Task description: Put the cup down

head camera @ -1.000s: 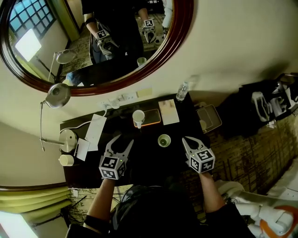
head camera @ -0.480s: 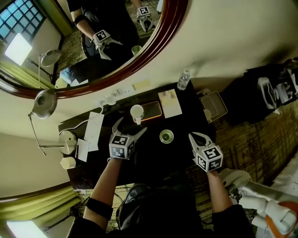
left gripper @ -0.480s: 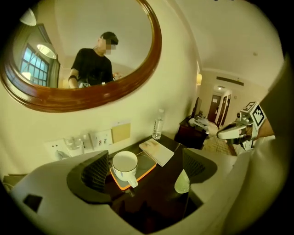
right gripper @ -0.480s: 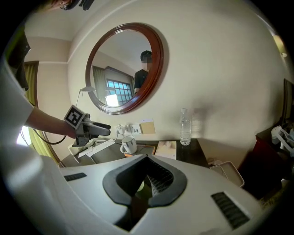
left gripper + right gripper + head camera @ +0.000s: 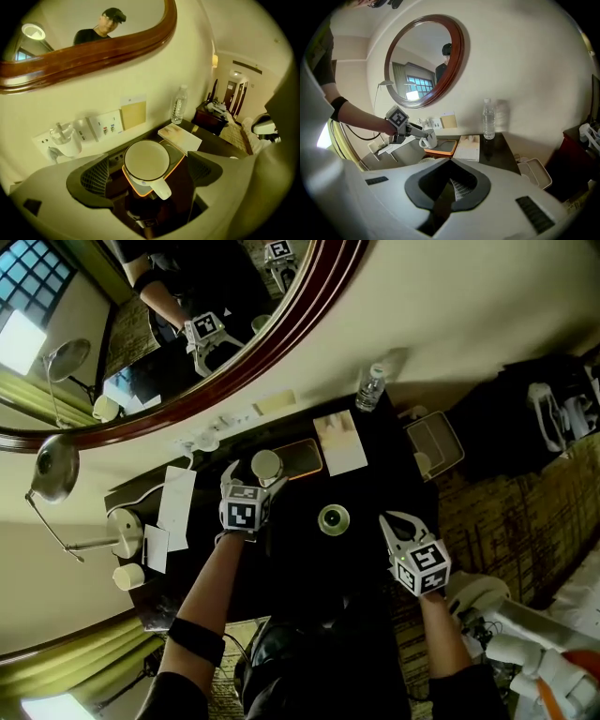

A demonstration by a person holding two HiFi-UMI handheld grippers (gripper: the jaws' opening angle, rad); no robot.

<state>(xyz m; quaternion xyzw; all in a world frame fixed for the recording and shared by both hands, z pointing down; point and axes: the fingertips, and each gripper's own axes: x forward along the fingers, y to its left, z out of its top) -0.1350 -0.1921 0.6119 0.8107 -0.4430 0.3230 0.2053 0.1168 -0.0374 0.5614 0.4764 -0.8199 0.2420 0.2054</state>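
The head view looks steeply down on the dark desk (image 5: 370,488). The left gripper view sits close above the white cup (image 5: 146,161), facing the wall (image 5: 140,70); the right gripper view, farther back, shares that cup, water bottle (image 5: 488,119) and mirror (image 5: 424,61).

A dark desk (image 5: 291,542) carries an orange-rimmed tray (image 5: 306,457), a pale booklet (image 5: 339,441), a clear plastic bottle (image 5: 369,390), a small round green-rimmed bowl (image 5: 333,518) and white papers (image 5: 175,505).

- Oval mirror in a dark red-brown wooden frame (image 5: 330,296) on a cream plaster wall (image 5: 487,306)
- Dark glossy desk (image 5: 375,479)
- Chrome desk lamp (image 5: 53,468)
- Brown patterned carpet (image 5: 506,531)
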